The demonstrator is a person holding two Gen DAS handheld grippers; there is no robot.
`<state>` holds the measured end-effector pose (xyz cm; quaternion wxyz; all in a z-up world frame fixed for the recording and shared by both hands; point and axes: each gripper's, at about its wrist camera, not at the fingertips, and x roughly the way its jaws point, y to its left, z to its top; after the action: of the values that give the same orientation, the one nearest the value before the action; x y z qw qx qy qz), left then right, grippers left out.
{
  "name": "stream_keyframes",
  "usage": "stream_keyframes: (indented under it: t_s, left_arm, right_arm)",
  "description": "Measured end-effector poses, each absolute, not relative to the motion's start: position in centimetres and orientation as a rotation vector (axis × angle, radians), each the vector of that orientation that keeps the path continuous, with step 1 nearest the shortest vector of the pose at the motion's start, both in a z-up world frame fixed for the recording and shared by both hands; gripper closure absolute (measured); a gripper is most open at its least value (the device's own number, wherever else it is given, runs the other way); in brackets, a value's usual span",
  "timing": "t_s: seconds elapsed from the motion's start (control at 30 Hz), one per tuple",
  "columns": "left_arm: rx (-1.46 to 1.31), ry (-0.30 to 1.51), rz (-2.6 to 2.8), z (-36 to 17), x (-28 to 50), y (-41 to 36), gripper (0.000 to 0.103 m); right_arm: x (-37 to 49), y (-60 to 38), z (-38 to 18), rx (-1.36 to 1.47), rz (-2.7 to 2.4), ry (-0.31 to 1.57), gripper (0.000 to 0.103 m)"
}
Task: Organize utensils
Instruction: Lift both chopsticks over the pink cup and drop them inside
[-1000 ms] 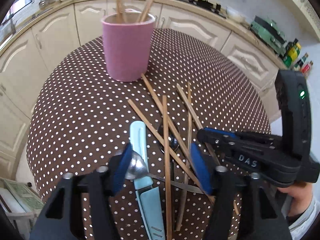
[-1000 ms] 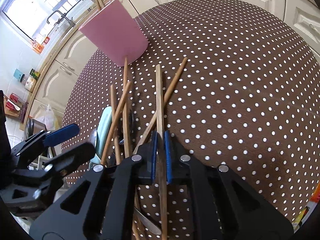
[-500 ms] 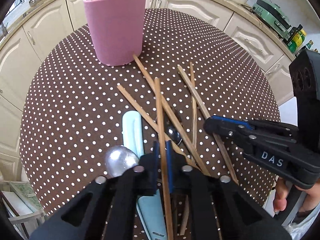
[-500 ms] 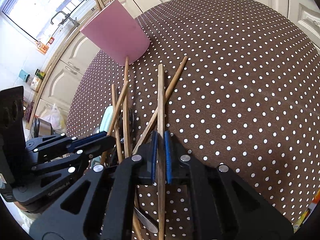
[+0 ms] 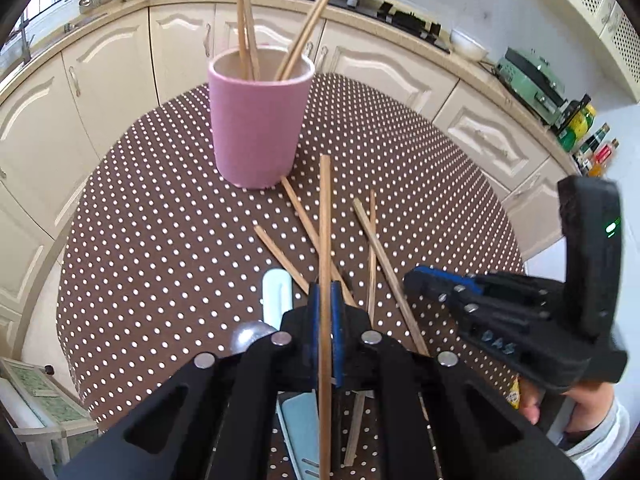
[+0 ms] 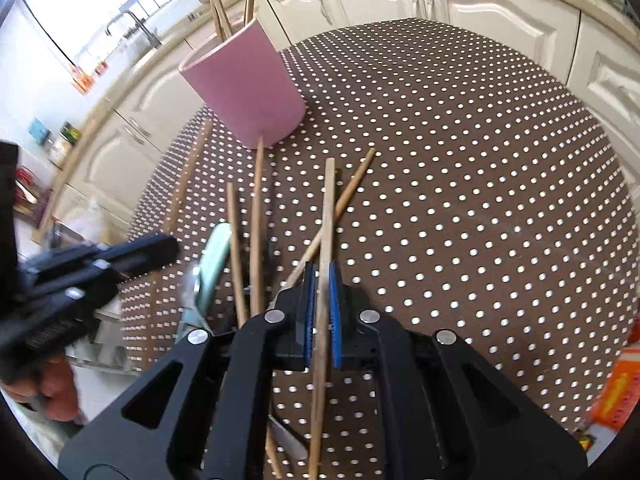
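A pink cup stands on the brown dotted table with three chopsticks in it; it also shows in the right wrist view. My left gripper is shut on a wooden chopstick, lifted above the table. My right gripper is shut on another chopstick. Several loose chopsticks lie between the grippers and the cup. A pale blue handled utensil and a metal spoon bowl lie at the left.
Cream kitchen cabinets curve around the table. Counter appliances and bottles stand at the far right. A low shelf sits below the table's left edge. An orange packet lies at the table's right edge.
My left gripper closed on a chopstick and lifted it off the pile. My right gripper stayed shut on its chopstick and rose, tilting toward the cup.
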<state>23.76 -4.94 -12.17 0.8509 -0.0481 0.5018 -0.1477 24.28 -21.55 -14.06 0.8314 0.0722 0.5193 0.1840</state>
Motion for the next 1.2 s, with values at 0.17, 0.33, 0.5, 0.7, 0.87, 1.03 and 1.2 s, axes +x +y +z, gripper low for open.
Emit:
stream_keyframes:
  t_s: [0.17,0.33,0.5,0.7,0.87,1.03,1.2]
  left_arm:
    - [-0.119,1.041,-0.301,-11.6,24.1,-4.3,0.098]
    - [-0.131,1.038,-0.296,-11.4,23.5,-3.8,0.098]
    - [-0.143,1.017,-0.31,-10.8,23.2,-2.5,0.098]
    - [-0.184,0.909,-0.345,-8.6,22.7,-1.5,0.098]
    - [-0.215,0.761,-0.348,-5.8,22.6,0.0,0.098]
    - [-0.245,0.637,-0.341,-3.0,23.2,1.1,0.098]
    - [-0.254,0.494,-0.306,-0.7,24.5,1.8,0.098]
  right_arm:
    - [24.5,-20.2,-14.7,0.098,0.367,1.13,0.095]
    - [25.1,-19.4,-15.4,0.083,0.361,1.155,0.095]
    - [25.3,-18.1,-15.2,0.08,0.37,1.133,0.096]
    - [25.5,-20.4,-12.2,0.168,0.427,1.014,0.096]
    - [25.3,-20.8,-7.6,0.213,0.47,0.846,0.096]
    - [25.7,-19.9,-3.7,0.195,0.493,0.71,0.096]
    - [26.6,-18.7,-0.4,0.169,0.506,0.599,0.096]
